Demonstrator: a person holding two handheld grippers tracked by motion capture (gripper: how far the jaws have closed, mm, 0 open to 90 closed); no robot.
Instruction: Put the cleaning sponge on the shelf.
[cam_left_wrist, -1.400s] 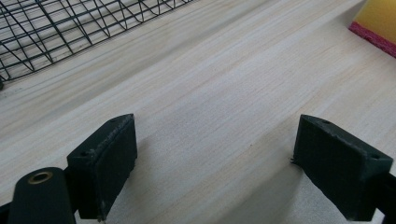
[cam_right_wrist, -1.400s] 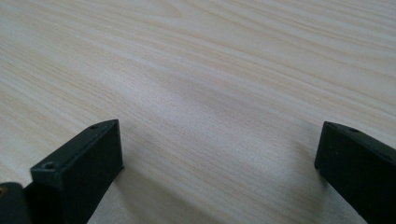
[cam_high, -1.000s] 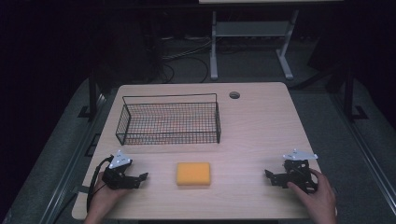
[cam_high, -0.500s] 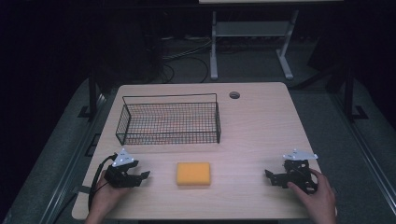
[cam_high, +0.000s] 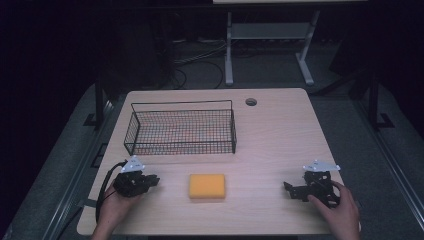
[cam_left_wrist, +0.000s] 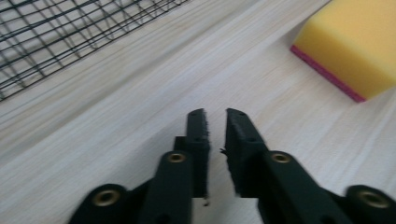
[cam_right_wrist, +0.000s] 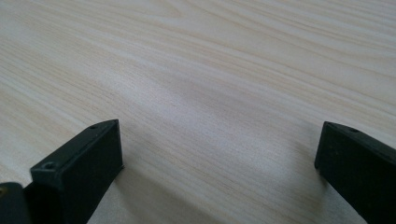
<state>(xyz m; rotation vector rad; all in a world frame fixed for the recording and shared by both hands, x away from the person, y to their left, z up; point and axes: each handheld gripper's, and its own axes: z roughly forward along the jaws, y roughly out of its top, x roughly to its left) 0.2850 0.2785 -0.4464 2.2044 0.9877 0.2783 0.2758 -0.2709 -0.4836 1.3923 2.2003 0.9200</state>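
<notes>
A yellow sponge (cam_high: 207, 186) with a pink underside lies flat near the table's front edge, midway between my two grippers. My left gripper (cam_high: 154, 180) rests on the table to the sponge's left and points at it. Its jaws have just been closing and now stand almost together, with a thin gap and nothing between them. The left gripper view has that gripper (cam_left_wrist: 215, 114) at the bottom and the sponge (cam_left_wrist: 350, 46) apart from it at the upper right. Resting at the front right, my right gripper (cam_high: 288, 188) is open; its jaws (cam_right_wrist: 219, 140) stand wide over bare wood.
A black wire basket (cam_high: 180, 131) stands empty behind the sponge, left of centre; its mesh (cam_left_wrist: 70, 32) shows at the upper left. A round cable hole (cam_high: 251, 102) sits near the light wooden table's (cam_high: 280, 145) far edge. Dark floor, cables and a white stand lie beyond.
The left gripper's jaws have gone from wide apart to nearly together. Both hands stay where they were, and the sponge has not moved.
</notes>
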